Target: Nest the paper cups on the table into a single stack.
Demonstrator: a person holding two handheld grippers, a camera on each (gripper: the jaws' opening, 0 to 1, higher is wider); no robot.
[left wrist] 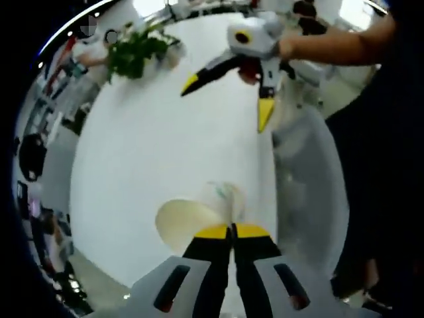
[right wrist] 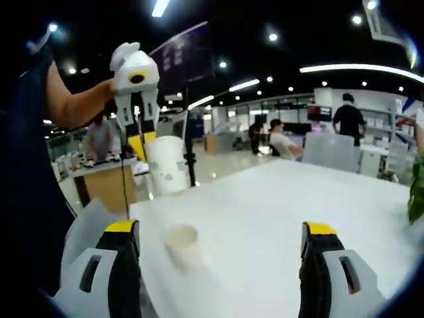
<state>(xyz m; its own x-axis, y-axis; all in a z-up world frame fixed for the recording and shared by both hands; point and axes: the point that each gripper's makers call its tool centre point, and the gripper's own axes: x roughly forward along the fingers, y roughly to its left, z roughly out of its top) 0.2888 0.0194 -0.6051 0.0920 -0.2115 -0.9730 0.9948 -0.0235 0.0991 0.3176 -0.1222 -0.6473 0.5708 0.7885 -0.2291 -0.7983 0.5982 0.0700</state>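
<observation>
The white worktop [right wrist: 278,212] lies broadly bare between the right gripper's [right wrist: 222,242] spread fingers; just one small cup [right wrist: 182,242] stands near-left. A leafy plant [left wrist: 136,50] occupies the far edge.

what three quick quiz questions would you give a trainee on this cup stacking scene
1. True or false: the right gripper has its jaws shut.
2. What does the left gripper hold by the rim? A) a paper cup B) a bottle C) nothing
3. Fill in: the other cup sits ahead of the right gripper on the white ___.

Key: 1 false, the jaws stand wide apart. 2 A. 3 table.
</observation>
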